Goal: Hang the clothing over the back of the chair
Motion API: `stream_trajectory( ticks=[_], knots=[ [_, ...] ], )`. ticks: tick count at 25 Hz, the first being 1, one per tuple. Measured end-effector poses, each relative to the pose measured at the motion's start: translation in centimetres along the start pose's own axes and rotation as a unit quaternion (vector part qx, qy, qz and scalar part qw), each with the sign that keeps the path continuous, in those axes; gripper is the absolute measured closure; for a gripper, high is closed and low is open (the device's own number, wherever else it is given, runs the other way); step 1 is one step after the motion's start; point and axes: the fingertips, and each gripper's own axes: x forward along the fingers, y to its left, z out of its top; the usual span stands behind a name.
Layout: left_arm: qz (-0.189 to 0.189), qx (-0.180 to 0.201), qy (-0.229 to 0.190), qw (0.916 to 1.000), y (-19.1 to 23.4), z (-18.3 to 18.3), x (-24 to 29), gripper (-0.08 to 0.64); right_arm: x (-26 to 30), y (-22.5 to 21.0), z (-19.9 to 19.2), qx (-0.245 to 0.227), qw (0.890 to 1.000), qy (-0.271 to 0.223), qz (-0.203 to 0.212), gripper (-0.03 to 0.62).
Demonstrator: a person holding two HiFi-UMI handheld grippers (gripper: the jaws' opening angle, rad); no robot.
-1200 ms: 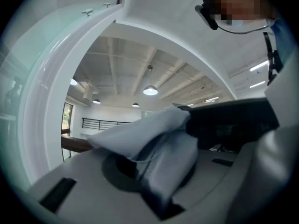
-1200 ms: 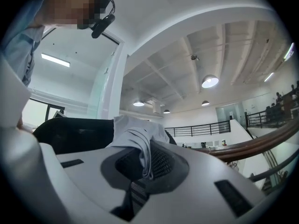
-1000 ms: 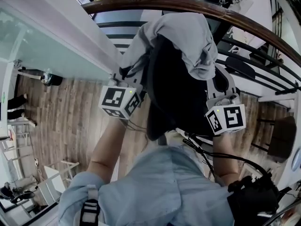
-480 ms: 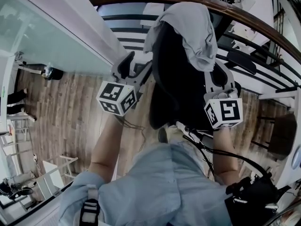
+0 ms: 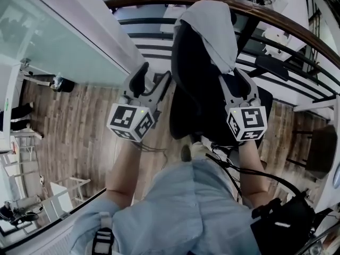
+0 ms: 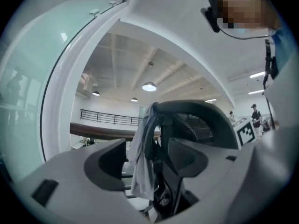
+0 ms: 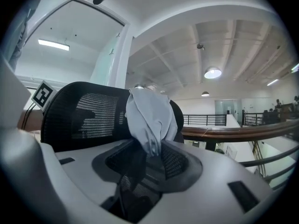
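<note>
The grey clothing [image 5: 210, 33] is being carried over the back of the chair [image 5: 194, 105], the left tongs [image 5: 154, 77] are being held wide, empty, and the right tongs [image 5: 235, 84] are being opened around its hanging end

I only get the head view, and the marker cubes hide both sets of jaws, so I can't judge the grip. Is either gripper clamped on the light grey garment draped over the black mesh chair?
Observer: On the left gripper the jaws stand apart with nothing pinched; the light grey fabric garment hangs beyond them on the black mesh office chair.
Operator: And the right?
Observer: On the right gripper the jaws are opening; the garment's lower tip dips between them, but the pads aren't pressing it.
</note>
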Motion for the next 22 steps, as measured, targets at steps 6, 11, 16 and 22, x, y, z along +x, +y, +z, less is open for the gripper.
stream_trajectory(
  ticks=[6,11,16,22],
  knots=[
    [0.018,-0.006,-0.069,0.9975,-0.6,3.9,-2.7,0.371,-1.3,1.0,0.9,0.024,0.999,-0.02,-0.009,0.402],
    [0.035,0.007,-0.105,0.9938,-2.9,6.2,-4.8,0.513,-3.6,2.6,5.0,0.013,0.998,-0.068,-0.008,0.453],
    [0.064,0.035,-0.129,0.989,-3.9,8.4,-6.9,0.546,-5.4,5.7,10.0,-0.021,0.992,-0.121,-0.001,0.552],
    [0.095,0.066,-0.18,0.9769,-5.4,11.8,-8.4,0.546,-6.3,8.1,14.1,-0.061,0.985,-0.162,-0.008,0.569]
  ],
)
